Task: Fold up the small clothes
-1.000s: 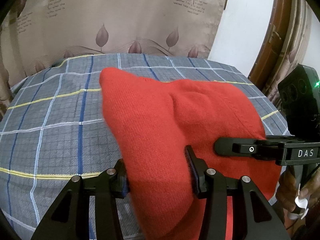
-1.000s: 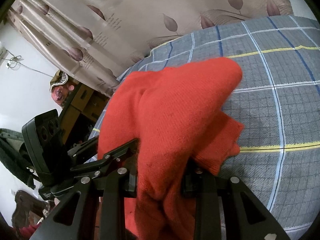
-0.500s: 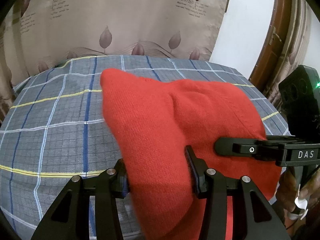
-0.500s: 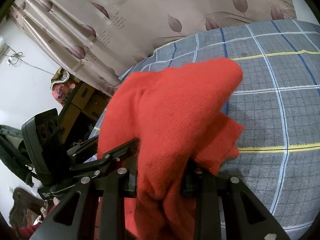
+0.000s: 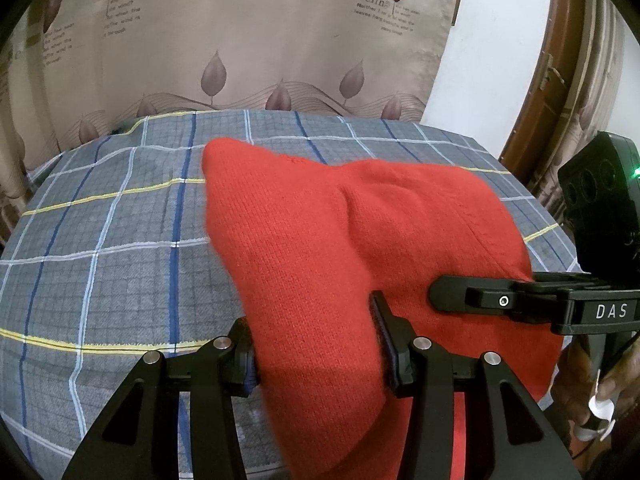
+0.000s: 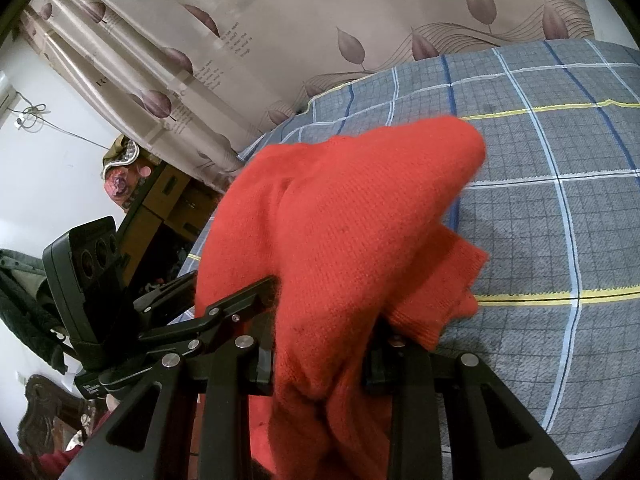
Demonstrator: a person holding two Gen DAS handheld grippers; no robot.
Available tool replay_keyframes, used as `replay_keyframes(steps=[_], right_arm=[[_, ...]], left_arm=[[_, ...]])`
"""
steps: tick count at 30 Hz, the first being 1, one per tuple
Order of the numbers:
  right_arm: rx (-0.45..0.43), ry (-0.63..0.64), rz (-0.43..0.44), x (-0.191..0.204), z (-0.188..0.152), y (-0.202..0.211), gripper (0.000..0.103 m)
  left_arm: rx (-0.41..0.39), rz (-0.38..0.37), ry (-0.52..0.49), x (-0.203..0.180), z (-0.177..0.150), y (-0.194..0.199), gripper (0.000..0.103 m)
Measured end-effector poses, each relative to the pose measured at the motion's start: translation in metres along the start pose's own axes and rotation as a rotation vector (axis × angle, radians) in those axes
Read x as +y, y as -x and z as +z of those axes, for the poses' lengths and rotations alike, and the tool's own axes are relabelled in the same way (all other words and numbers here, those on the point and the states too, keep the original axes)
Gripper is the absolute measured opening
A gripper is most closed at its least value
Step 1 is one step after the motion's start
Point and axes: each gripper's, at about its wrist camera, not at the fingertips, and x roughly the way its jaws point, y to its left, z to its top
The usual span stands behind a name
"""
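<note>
Up at the far left of the left wrist view, the beige satin curtain (image 5: 248,40) carries printed leaves and the words "love" and "Romantic feeling", with smaller lines too fine to read. Below it lies the bed, covered by a grey woven plaid sheet (image 5: 100,240) crossed with blue, white and yellow lines. Over the sheet hangs the red knitted sweater (image 5: 340,260), a soft ribbed-stitch garment raised off the bed, its long axis running from a rounded corner at upper left down toward the lower right. The left gripper (image 5: 316,344) pinches a fold of the sweater's near edge between its black fingers, and the cloth bulges up between them. To the right, the right gripper (image 5: 452,300) reaches in sideways, its black body lettered "DAS", its tips pressed into the knit; a hand (image 5: 600,396) shows below it.

In the right wrist view, the left gripper's (image 6: 256,292) camera block sits at left. The right gripper (image 6: 320,364) pinches a thick bunch of the sweater (image 6: 352,216), and a ribbed cuff (image 6: 452,292) droops to the right over the plaid sheet (image 6: 560,200).
</note>
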Motion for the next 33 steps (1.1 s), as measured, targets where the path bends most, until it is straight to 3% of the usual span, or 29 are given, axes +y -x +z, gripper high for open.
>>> replay_keyframes(steps=[16,28,33], right_arm=[[-0.023,0.049,-0.015,0.004,0.008,-0.002,0.027],[-0.010,0.037,-0.028,-0.001,-0.001,-0.007,0.027],[-0.007,0.035,-0.029,-0.003,-0.002,-0.009,0.027]], left_arm=[[-0.029,0.029,-0.004,0.008,0.011,0.001,0.047],[-0.019,0.055,0.014,0.016,-0.001,0.000,0.046],[-0.023,0.049,0.021,0.020,-0.002,0.002,0.041]])
